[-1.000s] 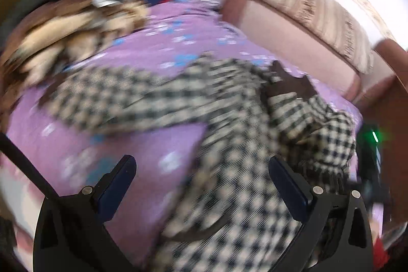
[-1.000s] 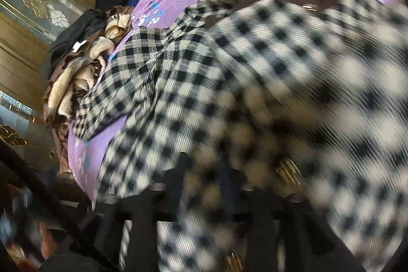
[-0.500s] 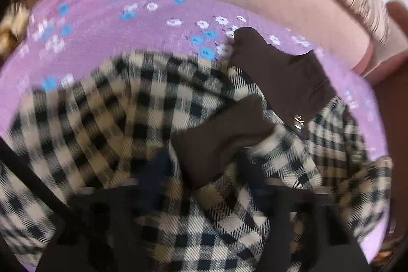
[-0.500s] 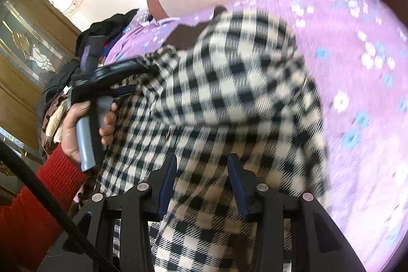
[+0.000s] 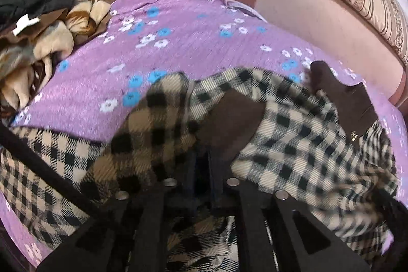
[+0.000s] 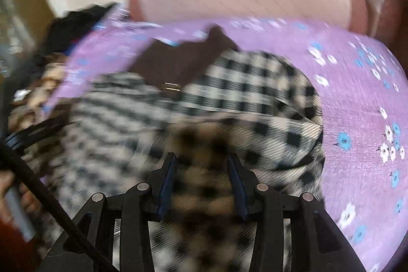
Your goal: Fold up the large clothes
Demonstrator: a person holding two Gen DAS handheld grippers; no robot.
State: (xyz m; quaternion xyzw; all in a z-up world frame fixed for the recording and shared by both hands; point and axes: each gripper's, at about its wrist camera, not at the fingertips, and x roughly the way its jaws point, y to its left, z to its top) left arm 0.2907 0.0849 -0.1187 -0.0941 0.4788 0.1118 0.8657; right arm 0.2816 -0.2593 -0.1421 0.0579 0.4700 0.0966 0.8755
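Mid-fold on checked coat (image 5: 293, 124), spread across purple floral bedspread (image 5: 178, 42), brown collar (image 5: 344, 98) toward pink headboard (image 5: 318, 24). Left gripper (image 5: 202, 165) pinched nearly closed, checked fabric bunched between the fingers near the brown lapel, so holding an edge by the look of it. Right gripper (image 6: 201, 170) fingers partly apart with blurred checked cloth across the gap; can't tell if actually clamped or just over it. Heavy motion blur in right wrist view. Likely step: carrying one side over the body of the coat. Next: lay held edge flat, line up with far side, release, smooth. Pile of other clothes (image 5: 46, 37) at bed edge, well apart, no interference.
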